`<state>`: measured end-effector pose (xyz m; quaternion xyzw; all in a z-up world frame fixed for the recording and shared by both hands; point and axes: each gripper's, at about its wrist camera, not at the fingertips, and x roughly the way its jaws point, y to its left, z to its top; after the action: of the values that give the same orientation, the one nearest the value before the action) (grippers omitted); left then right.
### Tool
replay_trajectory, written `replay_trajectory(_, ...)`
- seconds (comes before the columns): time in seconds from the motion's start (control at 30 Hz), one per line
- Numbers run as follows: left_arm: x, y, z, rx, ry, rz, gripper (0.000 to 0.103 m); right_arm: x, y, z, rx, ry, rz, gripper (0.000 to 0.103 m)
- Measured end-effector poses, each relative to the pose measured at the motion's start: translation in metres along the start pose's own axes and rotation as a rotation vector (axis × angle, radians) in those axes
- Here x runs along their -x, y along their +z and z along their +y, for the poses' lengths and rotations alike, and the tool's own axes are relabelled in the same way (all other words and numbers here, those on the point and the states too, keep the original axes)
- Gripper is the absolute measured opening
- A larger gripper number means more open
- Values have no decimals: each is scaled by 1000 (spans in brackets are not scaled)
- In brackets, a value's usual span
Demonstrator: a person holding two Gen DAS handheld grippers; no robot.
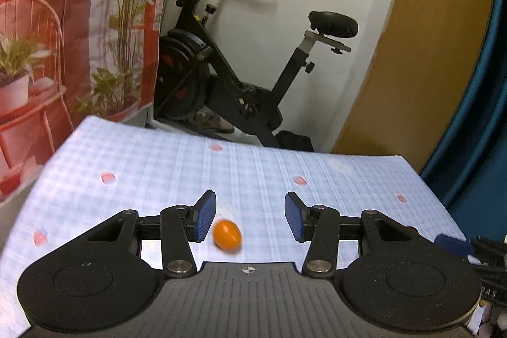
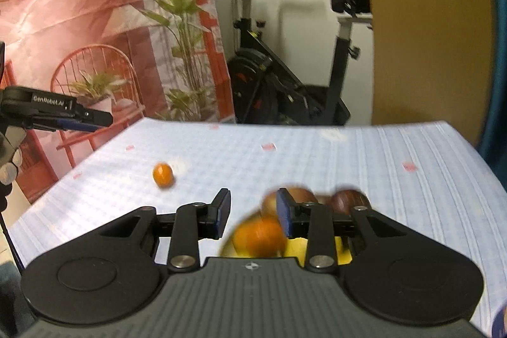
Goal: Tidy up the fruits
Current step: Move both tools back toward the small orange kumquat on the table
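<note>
While the left gripper (image 1: 250, 216) is held above the checked tablecloth (image 1: 253, 167) with its jaws parted and empty, a small orange fruit (image 1: 227, 234) is seen lying on the cloth beneath them. The right gripper (image 2: 252, 216) is likewise spread and grasps nothing; under it, blurred fruits (image 2: 258, 235) are gathered in a yellow bowl (image 2: 296, 247).

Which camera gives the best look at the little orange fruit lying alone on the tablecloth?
The left wrist view: the small orange fruit lies close, just below the open left gripper, only slightly blurred. The right wrist view shows the same fruit smaller and farther off, on the tablecloth.
</note>
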<state>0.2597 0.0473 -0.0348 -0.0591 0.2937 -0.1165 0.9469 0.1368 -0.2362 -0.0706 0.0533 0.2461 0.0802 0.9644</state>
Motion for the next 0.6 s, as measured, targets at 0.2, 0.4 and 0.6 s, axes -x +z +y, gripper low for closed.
replay_trajectory(0.2,-17,19,23,-105,36,25,53,-39,33,26,15,65,0,38)
replay_trajectory(0.4,-52,13,52,-107,2,94,54,-92,43,64,100,82,29,45)
replay_trajectory(0.6,-92,5,75,-36,-54,124,54,-153,42,84,92,128,121,45)
